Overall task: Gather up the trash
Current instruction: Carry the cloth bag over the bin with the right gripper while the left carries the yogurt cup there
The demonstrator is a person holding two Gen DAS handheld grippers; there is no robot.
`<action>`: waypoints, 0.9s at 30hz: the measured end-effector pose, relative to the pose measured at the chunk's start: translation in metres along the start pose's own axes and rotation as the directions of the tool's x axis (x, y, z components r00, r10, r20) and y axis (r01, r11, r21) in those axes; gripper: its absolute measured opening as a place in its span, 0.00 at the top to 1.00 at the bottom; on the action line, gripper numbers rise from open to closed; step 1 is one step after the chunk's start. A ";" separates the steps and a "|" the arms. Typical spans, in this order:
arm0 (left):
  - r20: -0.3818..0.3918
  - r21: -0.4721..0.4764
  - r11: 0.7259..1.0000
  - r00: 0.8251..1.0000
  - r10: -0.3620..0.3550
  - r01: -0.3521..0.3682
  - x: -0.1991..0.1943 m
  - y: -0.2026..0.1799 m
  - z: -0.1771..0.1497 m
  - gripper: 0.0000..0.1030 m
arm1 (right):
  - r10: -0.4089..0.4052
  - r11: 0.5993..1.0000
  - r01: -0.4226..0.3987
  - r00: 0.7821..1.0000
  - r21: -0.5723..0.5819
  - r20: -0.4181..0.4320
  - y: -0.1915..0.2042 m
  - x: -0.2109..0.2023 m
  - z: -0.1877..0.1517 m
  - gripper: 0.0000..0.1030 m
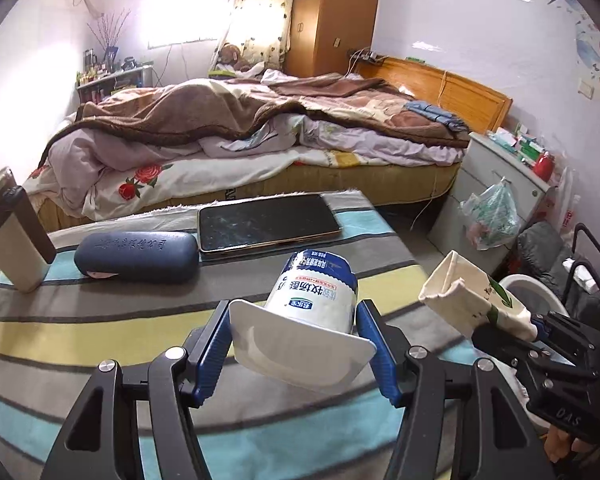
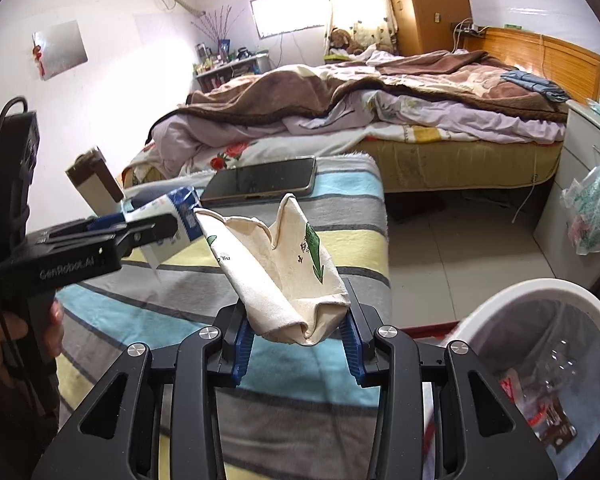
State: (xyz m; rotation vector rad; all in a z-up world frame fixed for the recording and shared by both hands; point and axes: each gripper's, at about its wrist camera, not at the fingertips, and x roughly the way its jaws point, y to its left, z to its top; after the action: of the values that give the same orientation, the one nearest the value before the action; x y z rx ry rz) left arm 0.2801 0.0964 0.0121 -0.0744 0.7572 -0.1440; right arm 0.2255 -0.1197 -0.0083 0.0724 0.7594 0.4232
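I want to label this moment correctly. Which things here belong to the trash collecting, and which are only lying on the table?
Belong to the job:
- yogurt cup, held by the left gripper
- crumpled paper cup, held by the right gripper
- white bin

Only lying about:
- phone
- dark blue glasses case
- brown and beige box, standing up
- striped cloth

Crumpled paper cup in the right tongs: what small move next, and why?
Probably swing the right tongs rightward over the white bin and let go: the paper cup is already gripped off the table, and the open bin sits just beside it.
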 end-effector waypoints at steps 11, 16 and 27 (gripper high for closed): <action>0.046 0.057 0.997 0.998 -0.046 0.043 -0.046 -0.056 -0.015 0.39 | -0.053 0.997 0.048 0.996 0.066 0.074 -0.023 -0.053 -0.012 0.61; 0.064 0.076 0.995 0.995 -0.075 0.070 -0.057 -0.085 -0.020 0.40 | -0.096 0.992 0.088 0.991 0.090 0.097 -0.035 -0.070 -0.019 0.61; 0.013 0.138 0.967 0.976 -0.216 0.212 -0.055 -0.171 -0.043 0.47 | -0.238 0.964 0.222 0.966 0.146 0.099 -0.073 -0.107 -0.041 0.61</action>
State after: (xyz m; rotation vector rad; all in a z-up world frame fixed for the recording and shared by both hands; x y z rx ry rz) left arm 0.1936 -0.0641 0.0387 -0.0278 0.7088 -0.3991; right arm 0.1535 -0.2320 0.0159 0.1318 0.6719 0.1441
